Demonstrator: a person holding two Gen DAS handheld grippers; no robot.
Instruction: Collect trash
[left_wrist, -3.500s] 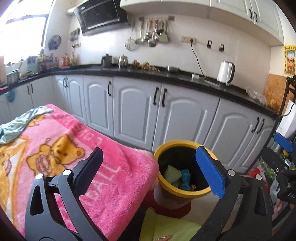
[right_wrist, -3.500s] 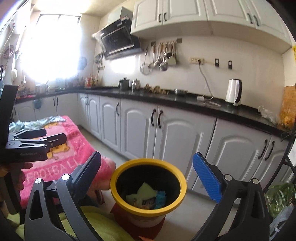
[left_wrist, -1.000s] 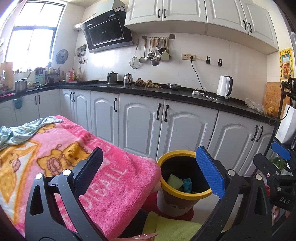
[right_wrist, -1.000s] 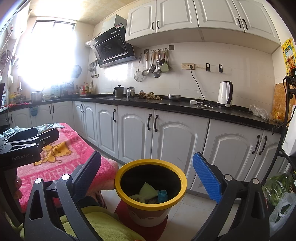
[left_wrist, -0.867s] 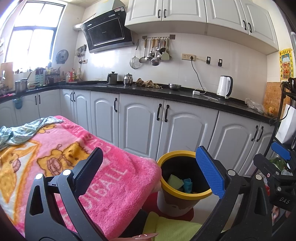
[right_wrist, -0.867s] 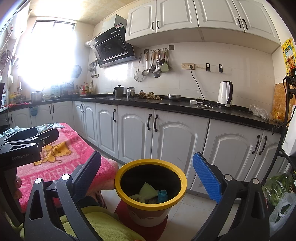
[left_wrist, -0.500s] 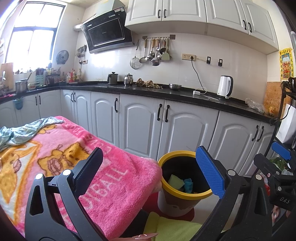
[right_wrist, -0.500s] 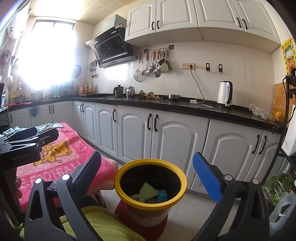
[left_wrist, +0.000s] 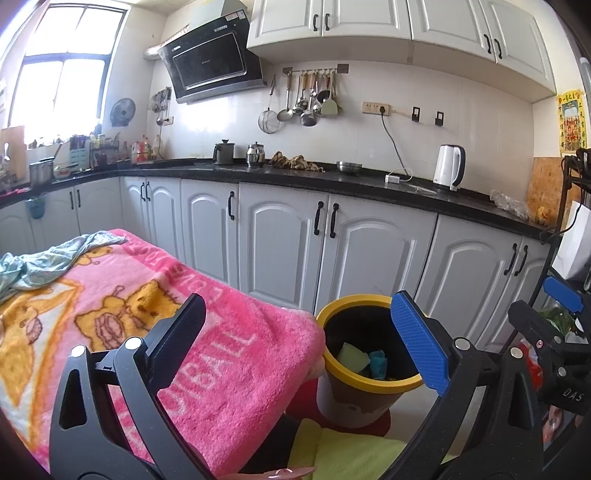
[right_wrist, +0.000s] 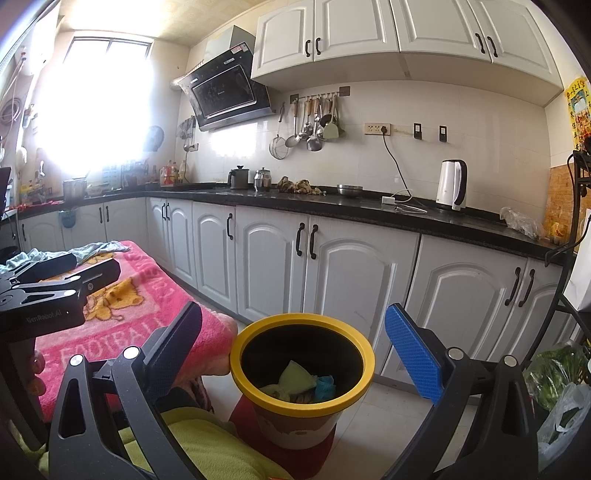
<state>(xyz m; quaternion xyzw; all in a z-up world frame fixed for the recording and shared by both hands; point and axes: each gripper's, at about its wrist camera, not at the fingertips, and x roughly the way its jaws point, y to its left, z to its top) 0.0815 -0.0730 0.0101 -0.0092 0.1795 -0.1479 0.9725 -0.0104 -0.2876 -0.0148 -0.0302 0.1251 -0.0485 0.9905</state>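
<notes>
— Where is the trash?

— In the bin (right_wrist: 301, 363). The bin has a yellow rim and a black inside, and it stands on the floor on a red base, in front of the white cabinets (right_wrist: 362, 280). Inside it lie a pale green piece (right_wrist: 295, 374), a blue piece (right_wrist: 325, 384) and some darker scraps I cannot make out.

— And the grippers?

— The right gripper (right_wrist: 293, 352) is held above and just short of the bin. Its jaws stand wide apart, with nothing between them; the bin shows in the gap. The left gripper (left_wrist: 297, 336) is over the corner of the pink blanket (left_wrist: 122, 317). Its jaws are also spread wide and hold nothing. In the right wrist view the left gripper shows at the left edge, over the blanket; in the left wrist view part of the right gripper shows at the right edge.

— What lies around the bin?

— The blanket's corner is just beside the rim, on the bin's left. A light blue cloth (left_wrist: 44, 260) lies crumpled at the blanket's far end. A yellow-green fabric (right_wrist: 207, 443) sits below both grippers. To the right, on the floor, is a plastic bag with greens (right_wrist: 557, 387).

— Farther back?

— A black countertop (right_wrist: 354, 212) runs over the cabinets. A white kettle (right_wrist: 451, 184) stands on it, plugged into the wall. Ladles and strainers (right_wrist: 312, 123) hang from a rail, with a range hood (right_wrist: 227, 94) to their left.
</notes>
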